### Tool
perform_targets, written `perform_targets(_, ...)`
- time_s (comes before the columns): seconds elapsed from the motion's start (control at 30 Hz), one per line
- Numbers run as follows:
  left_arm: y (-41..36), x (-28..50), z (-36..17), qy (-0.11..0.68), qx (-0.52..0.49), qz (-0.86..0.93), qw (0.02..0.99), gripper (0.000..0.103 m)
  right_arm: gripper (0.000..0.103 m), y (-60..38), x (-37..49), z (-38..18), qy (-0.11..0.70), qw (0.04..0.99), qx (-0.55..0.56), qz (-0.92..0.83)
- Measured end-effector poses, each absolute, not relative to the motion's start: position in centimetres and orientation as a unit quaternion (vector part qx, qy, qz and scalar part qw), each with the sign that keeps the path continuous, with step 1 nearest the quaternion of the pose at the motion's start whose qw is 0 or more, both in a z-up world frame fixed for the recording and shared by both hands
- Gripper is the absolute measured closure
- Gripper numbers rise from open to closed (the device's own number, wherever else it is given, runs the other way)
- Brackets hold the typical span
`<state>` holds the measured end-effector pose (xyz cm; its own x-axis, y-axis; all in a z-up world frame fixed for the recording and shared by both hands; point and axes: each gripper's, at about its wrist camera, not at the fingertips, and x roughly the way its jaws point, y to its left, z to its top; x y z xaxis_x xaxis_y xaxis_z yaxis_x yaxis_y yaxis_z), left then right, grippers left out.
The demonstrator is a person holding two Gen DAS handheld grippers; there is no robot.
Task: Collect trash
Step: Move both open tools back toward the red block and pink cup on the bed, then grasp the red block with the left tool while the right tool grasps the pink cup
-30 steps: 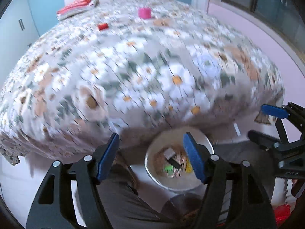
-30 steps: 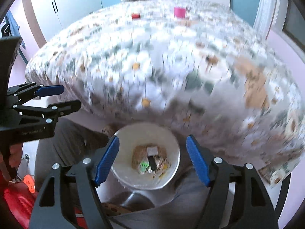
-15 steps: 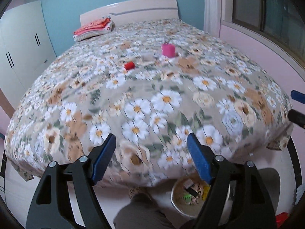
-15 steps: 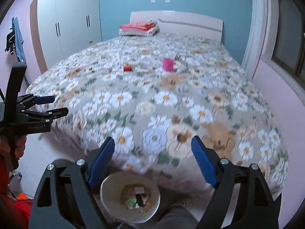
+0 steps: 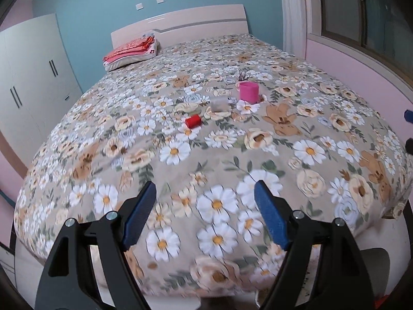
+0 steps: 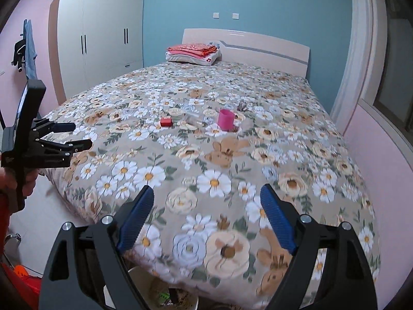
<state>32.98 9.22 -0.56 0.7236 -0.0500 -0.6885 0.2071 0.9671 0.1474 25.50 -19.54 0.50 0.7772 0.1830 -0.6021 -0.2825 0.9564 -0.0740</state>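
Observation:
A small red box, a clear crumpled wrapper and a pink cup lie mid-bed on the floral cover. The right wrist view shows the same red box and pink cup. A white bin with scraps inside stands on the floor at the bed's foot, mostly hidden. My left gripper hangs open over the near end of the bed, holding nothing. My right gripper is open and empty too. Each shows in the other's view: left gripper, right gripper.
A white wardrobe stands left of the bed. Folded red bedding on a pillow rests by the headboard. A pink wall with a window ledge runs close along the bed's right side. A hand holds the left gripper.
Both grippers have risen from just above the bin and tipped upward. The bin has slid to the bottom of the views, and the top of the bed has come into sight. Both jaws stand slightly wider.

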Motion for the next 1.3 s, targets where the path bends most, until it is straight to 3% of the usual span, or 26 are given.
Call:
perform_targets(0.53, 9.6, 46.6, -6.3, 0.398, 0.210, -0.133, 0.883, 0.026, 0.016, -18.8, 38.9, -2.7, 0.348, 0.925, -0.061, 0.136)
perform_targets(1.3, 12.4, 64.7, -14.0, 0.452, 0.140, -0.240, 0.848, 0.026, 0.016, -17.5, 60.6, -12.6, 0.422, 0.891, -0.064, 0.152)
